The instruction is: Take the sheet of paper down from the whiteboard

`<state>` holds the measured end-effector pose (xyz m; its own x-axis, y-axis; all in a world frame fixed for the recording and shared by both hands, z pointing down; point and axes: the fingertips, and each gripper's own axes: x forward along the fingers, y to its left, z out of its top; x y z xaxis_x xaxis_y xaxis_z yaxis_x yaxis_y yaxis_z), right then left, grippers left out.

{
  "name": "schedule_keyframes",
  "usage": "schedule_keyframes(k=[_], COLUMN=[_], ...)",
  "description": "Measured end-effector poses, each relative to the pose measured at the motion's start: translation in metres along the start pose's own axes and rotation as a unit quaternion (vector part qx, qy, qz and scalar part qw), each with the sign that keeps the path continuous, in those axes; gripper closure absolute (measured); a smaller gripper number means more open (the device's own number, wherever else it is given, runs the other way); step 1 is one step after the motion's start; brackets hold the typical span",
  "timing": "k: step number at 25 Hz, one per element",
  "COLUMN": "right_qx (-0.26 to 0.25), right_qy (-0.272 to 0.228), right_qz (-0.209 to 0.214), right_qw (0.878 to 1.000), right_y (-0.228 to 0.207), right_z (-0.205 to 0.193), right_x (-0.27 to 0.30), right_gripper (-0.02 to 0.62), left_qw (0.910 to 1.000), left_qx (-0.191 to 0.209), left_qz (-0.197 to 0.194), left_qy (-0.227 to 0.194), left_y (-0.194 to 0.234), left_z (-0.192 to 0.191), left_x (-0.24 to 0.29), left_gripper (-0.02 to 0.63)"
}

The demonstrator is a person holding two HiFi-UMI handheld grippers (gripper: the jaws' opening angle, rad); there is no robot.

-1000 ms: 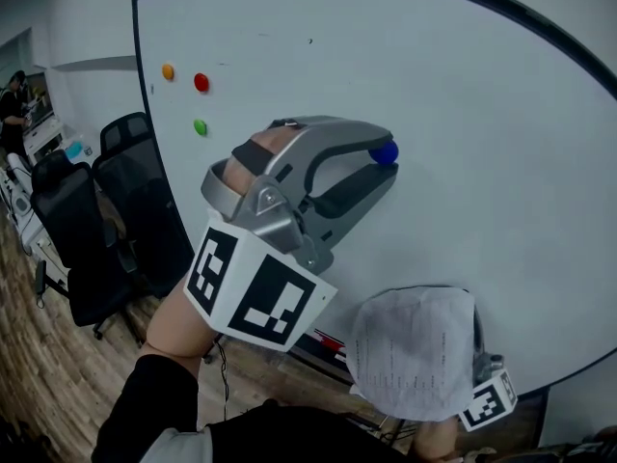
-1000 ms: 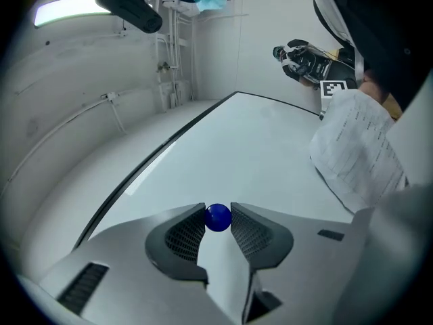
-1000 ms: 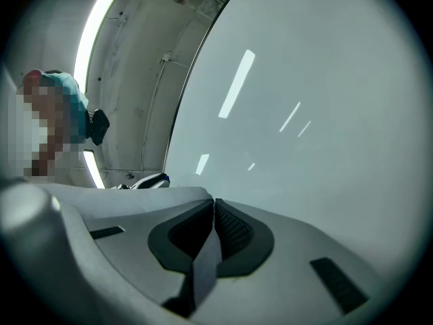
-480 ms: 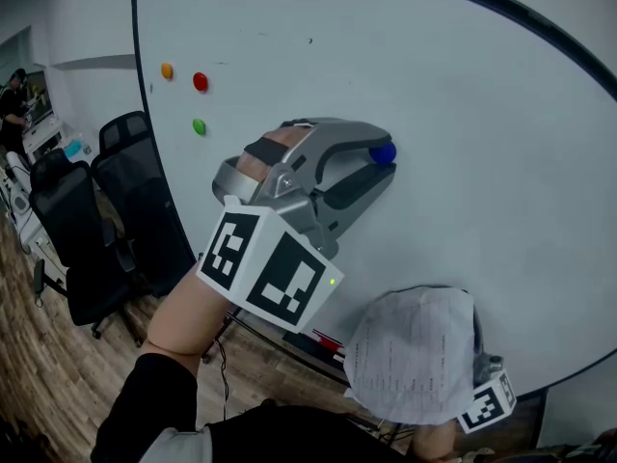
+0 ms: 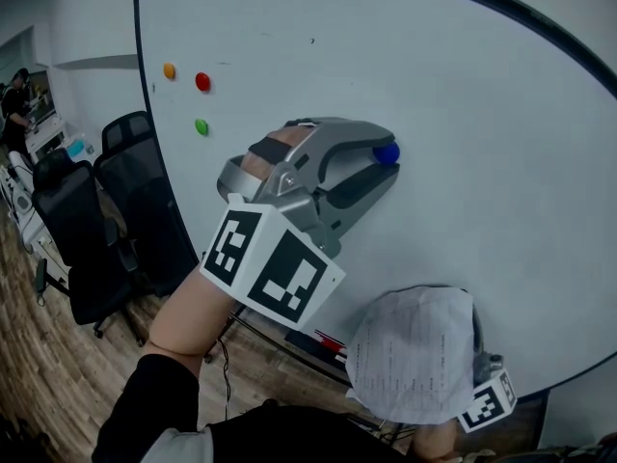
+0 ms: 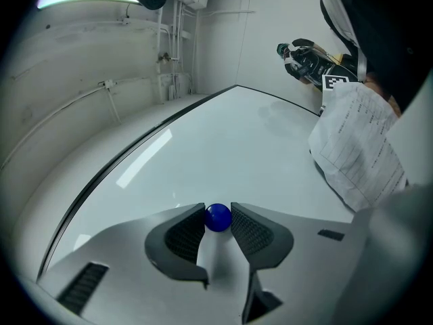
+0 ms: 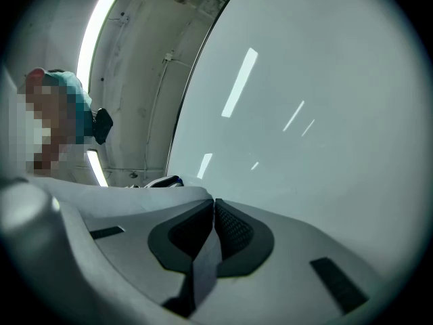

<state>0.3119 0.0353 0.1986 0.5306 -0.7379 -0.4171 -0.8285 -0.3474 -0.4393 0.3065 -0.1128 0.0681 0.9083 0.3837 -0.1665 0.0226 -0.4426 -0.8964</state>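
The sheet of paper [image 5: 413,353] is crumpled and printed. It hangs low at the whiteboard's [image 5: 463,114] lower right, off the board's face, and shows again in the left gripper view [image 6: 362,144]. My right gripper [image 7: 214,212] is shut on the sheet's edge, a thin strip of it between the pads. In the head view only its marker cube [image 5: 487,403] shows below the paper. My left gripper [image 5: 384,162] is pressed to the middle of the board. Its jaws are closed on a round blue magnet [image 5: 387,152] [image 6: 218,217] that sits against the board.
Orange [image 5: 169,70], red [image 5: 202,82] and green [image 5: 201,126] magnets stick to the board's upper left. Black office chairs [image 5: 87,230] stand on the wood floor at the left, with a person [image 5: 14,95] far behind them. A tray with a red marker [image 5: 328,340] runs under the board.
The back of my left gripper and its marker cube have shifted slightly right and up, while its tips stay at the blue magnet. The paper and right gripper have not moved.
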Motion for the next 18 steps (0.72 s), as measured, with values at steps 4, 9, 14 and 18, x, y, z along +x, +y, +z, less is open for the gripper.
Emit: schedule_keyframes(k=[4,9,14,18], right_qx=[0.0,0.0,-0.003,-0.01], right_qy=[0.002,0.008,0.009,0.015], right_qz=[0.003,0.002,0.001,0.001], right_qw=[1.0,1.0,1.0,1.0], right_y=[-0.001,-0.002,-0.001,0.001], right_z=[-0.002,-0.006,-0.005,-0.007], right_x=[0.002,0.005,0.003,0.005], right_gripper=[0.571,0.571,0.571,0.571], left_qw=[1.0,0.9999,0.9996,0.9986], left_qx=[0.001,0.0,-0.008,-0.032], left_qz=[0.001,0.007,0.011,0.007], left_qy=[-0.003,-0.011,-0.026,-0.04], left_y=[0.0,0.001,0.0,-0.007], left_z=[-0.001,-0.003,0.004,0.005], left_x=[0.001,-0.002,-0.013,-0.024], left_gripper=[0.472,0.465,0.466,0.485])
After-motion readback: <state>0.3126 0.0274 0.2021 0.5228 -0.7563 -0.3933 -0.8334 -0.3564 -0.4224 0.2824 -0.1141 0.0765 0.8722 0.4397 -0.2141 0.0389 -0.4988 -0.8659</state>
